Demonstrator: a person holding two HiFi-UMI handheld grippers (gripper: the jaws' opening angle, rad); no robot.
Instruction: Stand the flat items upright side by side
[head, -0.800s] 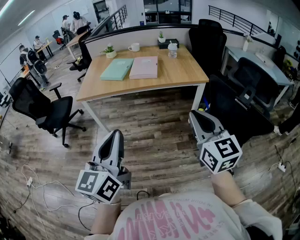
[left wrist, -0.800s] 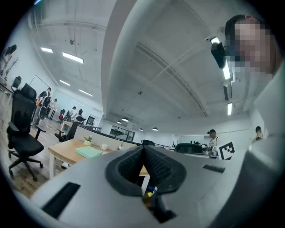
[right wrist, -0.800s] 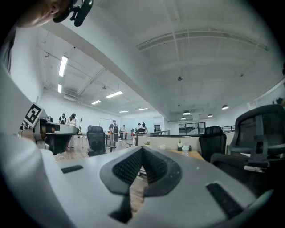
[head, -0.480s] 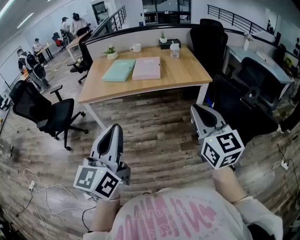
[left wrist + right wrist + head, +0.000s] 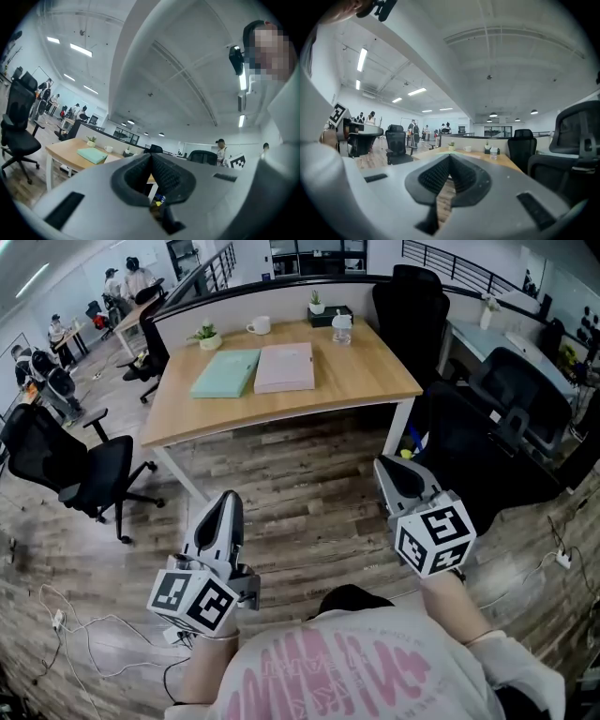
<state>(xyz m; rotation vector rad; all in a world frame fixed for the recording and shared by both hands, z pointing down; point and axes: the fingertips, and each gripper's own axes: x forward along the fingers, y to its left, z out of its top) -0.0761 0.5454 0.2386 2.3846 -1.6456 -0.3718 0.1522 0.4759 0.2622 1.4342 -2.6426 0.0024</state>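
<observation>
Two flat items lie side by side on the wooden desk (image 5: 356, 381): a mint-green folder (image 5: 226, 372) and a pink one (image 5: 286, 367) to its right. The green folder (image 5: 95, 155) also shows in the left gripper view. Both grippers hang over the floor, well short of the desk. My left gripper (image 5: 226, 499) is shut and holds nothing. My right gripper (image 5: 386, 468) is shut and empty too. In the right gripper view the desk (image 5: 501, 160) lies far ahead.
A white mug (image 5: 256, 326), a small plant (image 5: 206, 335), a water bottle (image 5: 342, 329) and a dark box (image 5: 329, 316) line the desk's far edge. Black office chairs stand at left (image 5: 66, 460), behind the desk (image 5: 410, 310) and at right (image 5: 511, 404). Cables (image 5: 66, 620) trail on the floor.
The desk has slid slightly up and left in the head view as the head camera shifted. Both grippers stay shut and hold about the same places.
</observation>
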